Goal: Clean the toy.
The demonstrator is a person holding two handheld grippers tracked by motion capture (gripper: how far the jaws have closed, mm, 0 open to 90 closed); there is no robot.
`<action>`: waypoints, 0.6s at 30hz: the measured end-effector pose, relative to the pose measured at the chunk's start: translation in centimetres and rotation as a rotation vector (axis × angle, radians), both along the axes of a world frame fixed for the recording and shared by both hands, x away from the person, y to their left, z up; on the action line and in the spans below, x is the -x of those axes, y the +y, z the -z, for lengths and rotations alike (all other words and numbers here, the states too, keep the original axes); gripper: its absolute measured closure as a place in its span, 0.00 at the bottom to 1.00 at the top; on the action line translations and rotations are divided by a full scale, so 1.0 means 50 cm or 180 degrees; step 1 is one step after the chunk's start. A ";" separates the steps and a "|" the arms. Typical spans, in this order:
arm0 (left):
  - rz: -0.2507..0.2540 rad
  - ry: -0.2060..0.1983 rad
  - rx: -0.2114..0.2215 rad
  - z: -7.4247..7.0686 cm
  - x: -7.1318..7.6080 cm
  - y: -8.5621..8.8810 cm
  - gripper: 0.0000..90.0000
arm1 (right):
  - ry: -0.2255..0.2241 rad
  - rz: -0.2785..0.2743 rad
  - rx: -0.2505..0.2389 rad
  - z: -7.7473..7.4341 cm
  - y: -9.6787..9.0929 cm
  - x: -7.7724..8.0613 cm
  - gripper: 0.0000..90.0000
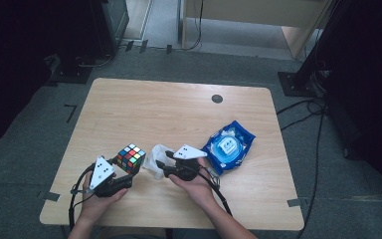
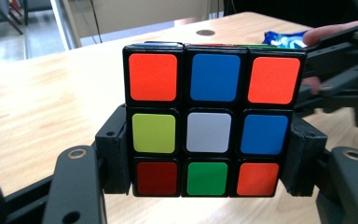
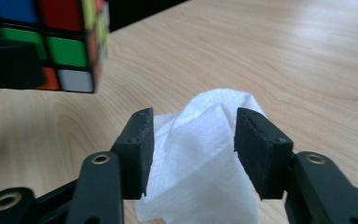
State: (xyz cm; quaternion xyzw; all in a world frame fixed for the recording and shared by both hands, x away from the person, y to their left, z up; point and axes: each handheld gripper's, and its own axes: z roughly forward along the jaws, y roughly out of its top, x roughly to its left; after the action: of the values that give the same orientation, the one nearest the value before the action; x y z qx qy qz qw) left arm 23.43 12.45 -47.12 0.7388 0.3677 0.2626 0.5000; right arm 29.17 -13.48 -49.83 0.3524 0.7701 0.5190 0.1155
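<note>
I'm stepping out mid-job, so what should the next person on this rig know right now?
Left claw: shut on the puzzle cube, gripped by its lower side faces, near the table's front edge.
Right claw: jaws straddle the crumpled white wipe, which lies on the table beside the cube; whether the pads press it yet is unclear.
Blue wipes pack: lies right of the right claw.
Done: cube picked up, wipe out.
Left, probably: grip the wipe and wipe the cube.

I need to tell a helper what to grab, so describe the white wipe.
On the light wooden table, near its front edge, lies a crumpled white wet wipe. It sits between the multicoloured puzzle cube and the blue wipes packet, the only plain white, soft thing.
</note>
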 end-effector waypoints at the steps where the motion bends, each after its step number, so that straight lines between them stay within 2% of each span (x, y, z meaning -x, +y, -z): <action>1: -0.0009 0.0002 -0.0018 0.000 0.003 0.002 0.38 | 0.0011 0.0014 0.0037 0.003 0.004 -0.002 0.58; 3: -0.0024 0.0015 -0.0012 0.001 0.008 0.007 0.38 | 0.0047 0.0031 0.0101 0.009 0.009 -0.007 0.62; 5: -0.0036 0.0031 -0.0005 0.002 0.011 0.011 0.38 | 0.0072 0.0061 0.0222 0.017 0.013 -0.013 0.72; 6: -0.0033 0.0039 0.0006 0.002 0.011 0.011 0.38 | 0.0124 0.0051 0.0254 0.021 0.012 -0.016 0.83; 7: -0.0025 0.0045 0.0013 0.003 0.011 0.012 0.38 | 0.0162 0.0036 0.0250 0.022 0.011 -0.018 0.87; 9: -0.0019 0.0050 0.0018 0.004 0.010 0.010 0.38 | 0.0149 0.0048 0.0274 0.019 0.005 -0.020 0.98; 11: -0.0003 0.0074 0.0025 0.006 0.008 0.007 0.38 | 0.0135 0.0045 0.0253 0.012 -0.002 -0.019 1.00; 18: 0.0100 0.0078 -0.0035 0.011 -0.003 -0.017 0.38 | -0.0409 -0.0005 0.0021 -0.052 -0.031 0.009 1.00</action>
State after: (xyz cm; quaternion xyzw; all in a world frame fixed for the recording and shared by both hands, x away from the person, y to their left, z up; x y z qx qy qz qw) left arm 23.56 11.61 -47.66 0.7504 0.3607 0.2476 0.4955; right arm 28.71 -15.03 -47.23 0.3173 0.7631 0.5381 0.1655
